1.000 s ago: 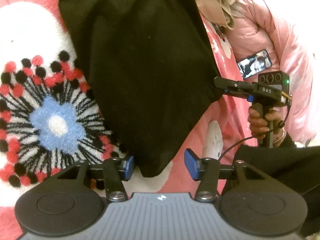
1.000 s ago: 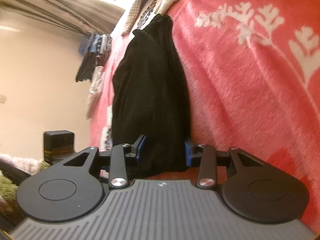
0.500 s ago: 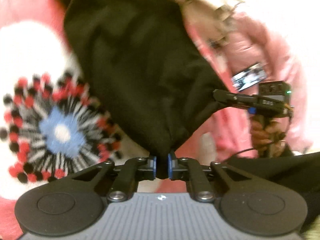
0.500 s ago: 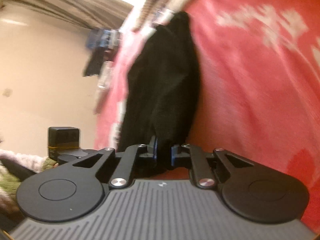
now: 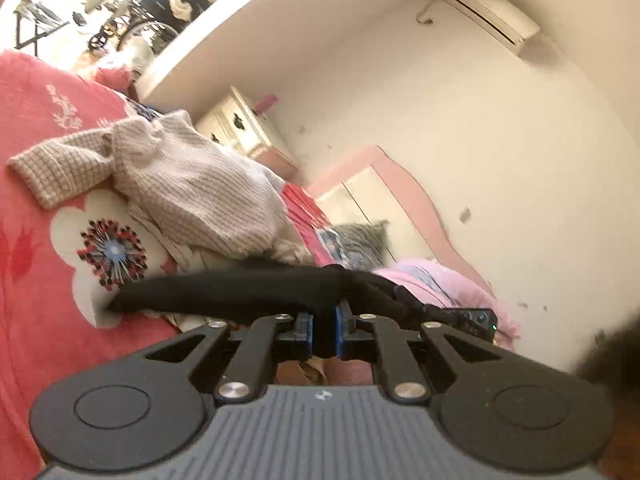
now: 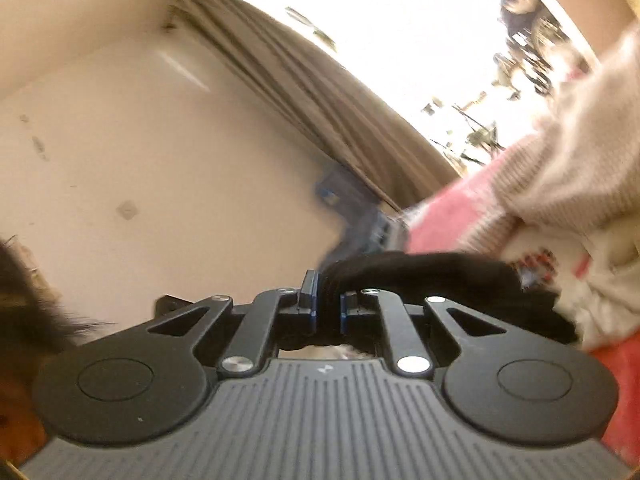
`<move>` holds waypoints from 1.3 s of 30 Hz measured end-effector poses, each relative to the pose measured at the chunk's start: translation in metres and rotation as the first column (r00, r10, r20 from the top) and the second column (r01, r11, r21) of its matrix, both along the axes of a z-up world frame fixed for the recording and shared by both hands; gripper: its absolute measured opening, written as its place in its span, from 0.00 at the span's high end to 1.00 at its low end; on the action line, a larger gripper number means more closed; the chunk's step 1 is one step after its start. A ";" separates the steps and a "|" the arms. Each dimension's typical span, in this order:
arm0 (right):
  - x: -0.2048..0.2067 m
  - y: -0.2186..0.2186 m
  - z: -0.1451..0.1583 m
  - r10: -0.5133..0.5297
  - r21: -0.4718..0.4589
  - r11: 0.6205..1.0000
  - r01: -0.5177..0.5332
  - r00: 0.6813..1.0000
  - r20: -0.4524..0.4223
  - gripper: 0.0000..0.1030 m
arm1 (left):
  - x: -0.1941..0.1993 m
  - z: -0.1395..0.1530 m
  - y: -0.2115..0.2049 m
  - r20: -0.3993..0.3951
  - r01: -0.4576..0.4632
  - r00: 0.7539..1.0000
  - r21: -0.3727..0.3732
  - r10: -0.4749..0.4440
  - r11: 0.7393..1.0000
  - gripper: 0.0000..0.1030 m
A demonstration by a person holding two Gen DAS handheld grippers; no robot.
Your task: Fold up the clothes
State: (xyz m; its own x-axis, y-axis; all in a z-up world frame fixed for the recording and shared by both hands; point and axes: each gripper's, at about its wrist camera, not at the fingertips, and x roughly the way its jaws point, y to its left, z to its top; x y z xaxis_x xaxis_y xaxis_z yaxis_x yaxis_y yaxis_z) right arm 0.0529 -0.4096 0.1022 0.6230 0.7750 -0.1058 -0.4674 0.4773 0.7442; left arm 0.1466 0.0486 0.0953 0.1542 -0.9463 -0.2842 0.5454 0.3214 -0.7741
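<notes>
- Left wrist view: our left gripper pinches the black garment between blue pads; the soft matte cloth stretches in a thick rolled band to the left, over the fuzzy pink blanket
- A ribbed beige sweater lies crumpled beyond it; only here we see the air conditioner and the pink headboard
- Right wrist view: our right gripper is clamped on the same garment, which bunches off to the right
- Only here we see the pleated curtain, blurred
</notes>
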 end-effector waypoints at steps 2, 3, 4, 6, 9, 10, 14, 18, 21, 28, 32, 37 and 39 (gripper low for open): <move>-0.015 0.000 -0.004 0.011 0.001 1.000 -0.011 1.000 -0.023 0.92 | -0.015 -0.011 0.001 -0.021 0.057 0.998 0.056 -0.056 0.997 0.90; -0.023 0.001 -0.012 0.017 -0.002 1.000 -0.017 0.999 -0.051 0.92 | -0.025 -0.023 0.001 -0.052 0.093 0.995 0.087 -0.088 0.992 0.90; -0.035 0.001 -0.026 0.022 -0.012 1.000 -0.024 0.995 -0.102 0.92 | -0.034 -0.040 0.000 -0.100 0.127 0.988 0.121 -0.116 0.984 0.90; -0.056 0.002 -0.059 0.027 -0.015 0.999 -0.031 0.977 -0.210 0.92 | -0.053 -0.084 0.000 -0.210 0.191 0.966 0.195 -0.150 0.962 0.90; -0.088 0.004 -0.133 0.009 -0.025 0.999 -0.022 0.899 -0.438 0.92 | -0.078 -0.154 -0.003 -0.362 0.290 0.917 0.313 -0.168 0.905 0.91; -0.097 0.004 -0.156 0.003 -0.024 1.000 -0.017 0.863 -0.506 0.93 | -0.086 -0.178 -0.004 -0.406 0.321 0.899 0.357 -0.164 0.877 0.91; -0.130 0.002 -0.224 -0.019 -0.024 1.000 0.004 0.733 -0.679 0.95 | -0.102 -0.211 -0.006 -0.425 0.377 0.886 0.432 -0.184 0.819 0.91; -0.143 0.001 -0.225 -0.036 -0.050 0.999 0.005 0.753 -0.656 0.95 | -0.107 -0.214 -0.013 -0.383 0.416 0.892 0.486 -0.241 0.768 0.90; -0.141 0.000 -0.219 -0.044 -0.119 0.992 -0.045 0.757 -0.652 0.94 | -0.111 -0.216 -0.018 -0.352 0.441 0.891 0.526 -0.286 0.727 0.89; -0.146 -0.002 -0.203 -0.078 -0.266 0.954 -0.139 0.739 -0.669 0.82 | -0.117 -0.206 -0.020 -0.328 0.508 0.861 0.604 -0.390 0.614 0.64; -0.139 -0.010 -0.165 -0.136 -0.450 0.875 -0.176 0.804 -0.579 0.74 | -0.096 -0.173 -0.016 -0.221 0.456 0.879 0.654 -0.423 0.604 0.48; -0.114 -0.013 -0.119 -0.214 -0.572 0.820 -0.016 0.918 -0.333 0.76 | -0.060 -0.132 -0.033 0.014 0.255 0.929 0.701 -0.371 0.666 0.46; -0.094 -0.001 -0.115 -0.216 -0.609 0.792 0.027 0.946 -0.240 0.78 | -0.054 -0.125 -0.055 0.099 0.166 0.938 0.716 -0.333 0.678 0.46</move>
State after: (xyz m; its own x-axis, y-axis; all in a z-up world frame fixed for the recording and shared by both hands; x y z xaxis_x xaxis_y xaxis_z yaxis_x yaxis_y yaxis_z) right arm -0.0409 -0.4104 -0.0125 0.5763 0.4190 -0.7016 -0.1899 0.9037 0.3836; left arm 0.0922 -0.0069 -0.0298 0.0749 -0.5074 -0.8585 0.8014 0.5430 -0.2510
